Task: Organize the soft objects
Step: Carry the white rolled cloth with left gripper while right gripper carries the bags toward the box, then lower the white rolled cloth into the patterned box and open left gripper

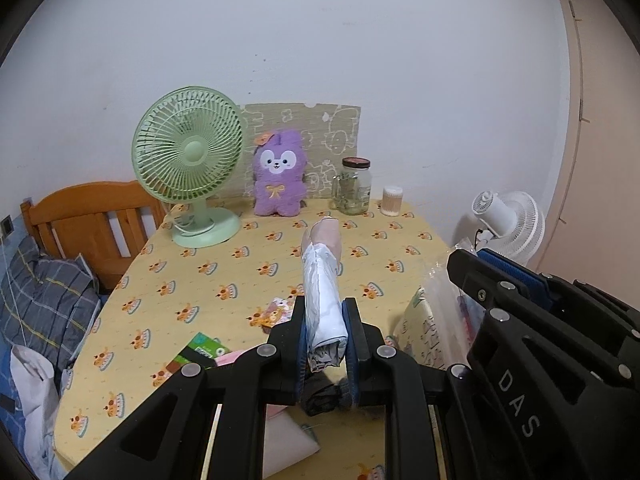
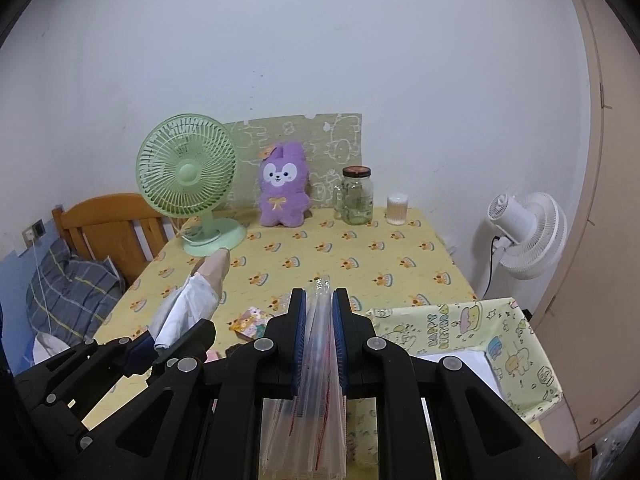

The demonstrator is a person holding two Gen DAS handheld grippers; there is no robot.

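Fingers of the left gripper [image 1: 325, 334] are clamped on a rolled white bundle [image 1: 322, 292] jutting ahead above the desk [image 1: 224, 264]; those of the right gripper [image 2: 319, 330] pinch a clear plastic bag [image 2: 318, 360]. Both look light, limp and slippery, the bag especially. Grip near an edge, probably.
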